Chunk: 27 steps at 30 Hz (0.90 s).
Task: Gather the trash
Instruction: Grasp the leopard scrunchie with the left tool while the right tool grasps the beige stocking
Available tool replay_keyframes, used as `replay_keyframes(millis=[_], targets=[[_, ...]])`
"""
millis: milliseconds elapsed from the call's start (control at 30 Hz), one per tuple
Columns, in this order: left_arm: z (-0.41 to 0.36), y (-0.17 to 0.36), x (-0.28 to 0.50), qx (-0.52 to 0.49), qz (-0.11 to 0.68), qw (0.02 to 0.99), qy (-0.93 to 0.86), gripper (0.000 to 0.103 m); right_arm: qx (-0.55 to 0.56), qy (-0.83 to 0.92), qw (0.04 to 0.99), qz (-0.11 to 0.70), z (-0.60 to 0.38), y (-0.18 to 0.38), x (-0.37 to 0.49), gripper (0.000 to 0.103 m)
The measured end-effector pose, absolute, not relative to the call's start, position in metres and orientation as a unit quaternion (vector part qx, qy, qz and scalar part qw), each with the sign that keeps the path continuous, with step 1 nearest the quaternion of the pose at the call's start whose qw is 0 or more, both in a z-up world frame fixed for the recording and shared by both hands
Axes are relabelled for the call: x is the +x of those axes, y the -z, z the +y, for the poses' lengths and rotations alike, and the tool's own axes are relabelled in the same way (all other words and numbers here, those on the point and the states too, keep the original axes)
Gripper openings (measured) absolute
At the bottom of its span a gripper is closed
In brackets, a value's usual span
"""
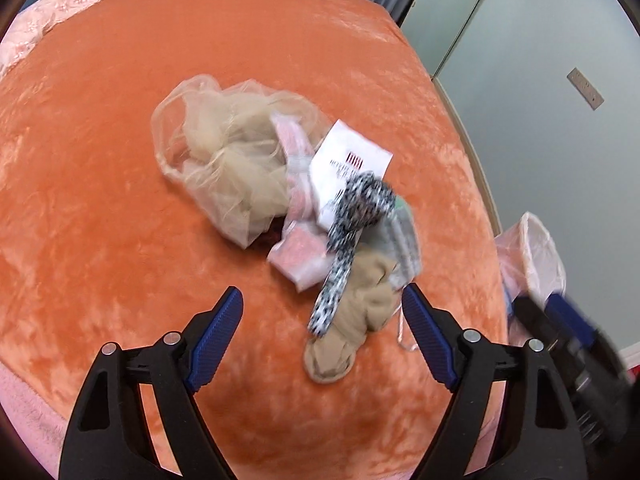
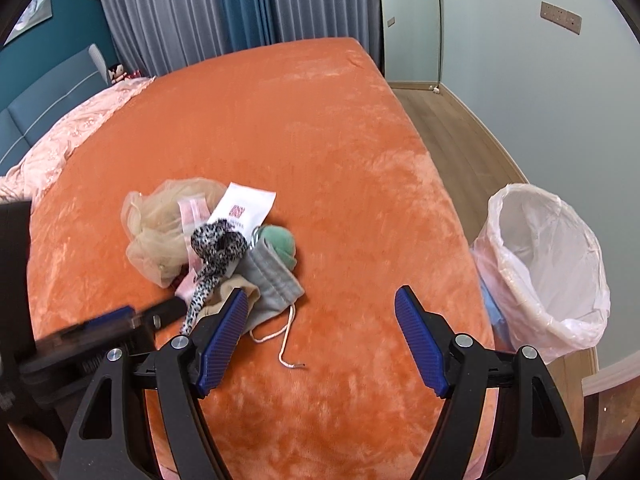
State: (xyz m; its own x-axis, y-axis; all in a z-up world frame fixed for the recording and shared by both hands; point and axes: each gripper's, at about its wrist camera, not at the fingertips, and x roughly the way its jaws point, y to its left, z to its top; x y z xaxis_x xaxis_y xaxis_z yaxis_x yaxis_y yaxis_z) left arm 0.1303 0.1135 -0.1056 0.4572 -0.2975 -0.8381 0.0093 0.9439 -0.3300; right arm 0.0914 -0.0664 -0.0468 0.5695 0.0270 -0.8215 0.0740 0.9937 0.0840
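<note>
Both grippers, left gripper (image 1: 322, 312) and right gripper (image 2: 320, 312), hung with fingers spread and empty over the orange bed (image 2: 320, 140); the trash pile (image 2: 212, 236) lay mid-bed, the lined bin (image 2: 548, 264) beside it on the floor.

The white packet (image 2: 246, 210), ahead and left of the right gripper (image 2: 322, 304), bears a red barcode-like mark; its dark print is unreadable.

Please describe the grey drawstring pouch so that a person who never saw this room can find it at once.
Look at the orange bed and find the small pile of items near its middle. The grey drawstring pouch lies at the pile's edge nearest the lined bin, below a green soft item. Only it trails a pale cord across the blanket.
</note>
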Motion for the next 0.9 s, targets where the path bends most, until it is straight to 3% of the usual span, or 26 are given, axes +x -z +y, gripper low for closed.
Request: replay_keyframes(millis=[100, 200, 333, 400, 433, 467, 733, 800, 900], targets=[[0.108, 0.102, 0.141, -0.138, 0.505, 0.846, 0.101, 0.075, 0.055, 0.008, 0.878, 0.476, -0.063, 0.059, 0.091, 0.073], [0.101, 0.103, 0.158, -0.134, 0.506, 0.844, 0.115, 0.063, 0.059, -0.006, 0.872, 0.486, -0.057, 0.068, 0.093, 0.073], [0.089, 0.106, 0.177, -0.127, 0.511, 0.840, 0.131, 0.041, 0.060, -0.027, 0.867, 0.494, -0.046, 0.077, 0.098, 0.072], [0.084, 0.108, 0.184, -0.118, 0.514, 0.838, 0.143, 0.026, 0.061, -0.039, 0.864, 0.498, -0.041, 0.082, 0.101, 0.070], [0.082, 0.109, 0.186, -0.114, 0.516, 0.836, 0.145, 0.012, 0.062, -0.044, 0.863, 0.500, -0.038, 0.085, 0.103, 0.068], [0.082, 0.109, 0.187, -0.110, 0.517, 0.836, 0.147, 0.008, 0.063, -0.051, 0.860, 0.504, -0.035, 0.088, 0.105, 0.064], [0.100, 0.100, 0.181, -0.112, 0.506, 0.844, 0.142, 0.004, 0.087, -0.095, 0.840, 0.528, -0.015, 0.110, 0.124, 0.040], [0.106, 0.099, 0.180, -0.117, 0.505, 0.844, 0.139, 0.004, 0.094, -0.108, 0.836, 0.530, -0.010, 0.114, 0.128, 0.023], [0.111, 0.095, 0.178, -0.119, 0.505, 0.844, 0.135, 0.004, 0.097, -0.127, 0.831, 0.534, -0.004, 0.116, 0.134, 0.009]])
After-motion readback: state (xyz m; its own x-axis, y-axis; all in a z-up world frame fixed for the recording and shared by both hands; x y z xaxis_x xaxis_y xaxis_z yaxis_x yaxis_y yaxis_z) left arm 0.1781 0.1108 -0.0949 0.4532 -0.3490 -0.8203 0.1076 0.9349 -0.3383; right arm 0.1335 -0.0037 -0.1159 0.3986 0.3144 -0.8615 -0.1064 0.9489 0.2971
